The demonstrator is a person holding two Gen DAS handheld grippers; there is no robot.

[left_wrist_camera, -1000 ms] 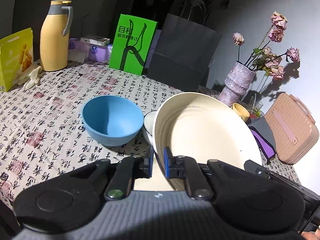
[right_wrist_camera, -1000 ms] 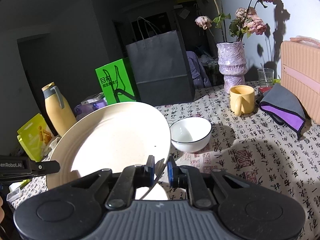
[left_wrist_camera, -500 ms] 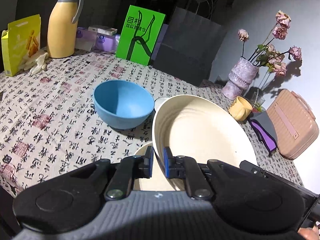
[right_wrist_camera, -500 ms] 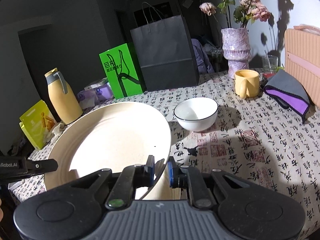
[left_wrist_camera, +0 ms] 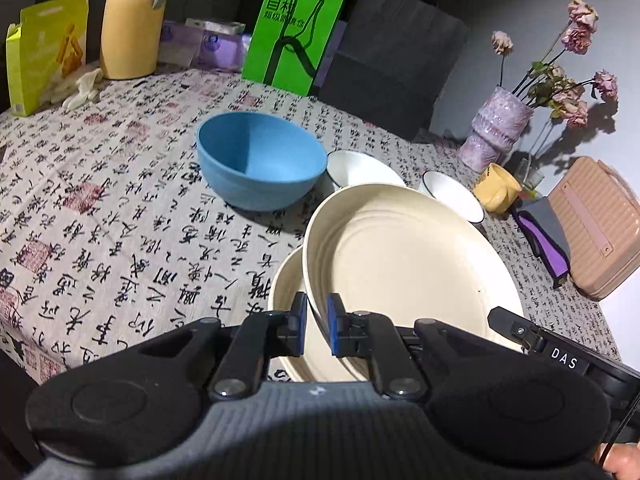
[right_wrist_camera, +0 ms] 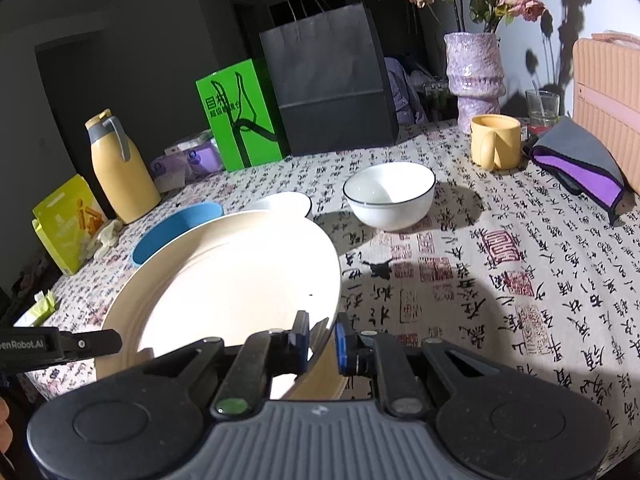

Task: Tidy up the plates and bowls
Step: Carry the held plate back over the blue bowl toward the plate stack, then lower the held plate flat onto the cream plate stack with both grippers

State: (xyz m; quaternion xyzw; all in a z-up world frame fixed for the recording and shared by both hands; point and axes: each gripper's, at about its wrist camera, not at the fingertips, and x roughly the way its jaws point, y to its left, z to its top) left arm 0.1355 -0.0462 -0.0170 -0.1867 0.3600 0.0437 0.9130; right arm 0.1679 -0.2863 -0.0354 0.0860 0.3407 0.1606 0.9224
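Covered with a calligraphy-print cloth, the counter [left_wrist_camera: 120, 216] carries a second cream plate [left_wrist_camera: 286, 300]. Just above it, tilted, is the cream plate [left_wrist_camera: 404, 264], clamped at opposite rims by left hand-held gripper [left_wrist_camera: 317, 318] and right hand-held gripper [right_wrist_camera: 322, 338]. Beyond it stand a blue bowl [left_wrist_camera: 260, 160] and white bowl [right_wrist_camera: 389, 194].

Home dining room, dim. Table with a calligraphy-print tablecloth [left_wrist_camera: 120, 216] holds household stuff: yellow thermos jug [left_wrist_camera: 130, 20] far left, vase of dried roses [right_wrist_camera: 474, 68] far right, yellow mug [right_wrist_camera: 496, 142], shopping bags [right_wrist_camera: 328, 84] at the far edge, pink case [left_wrist_camera: 596, 220] right, doorway behind.
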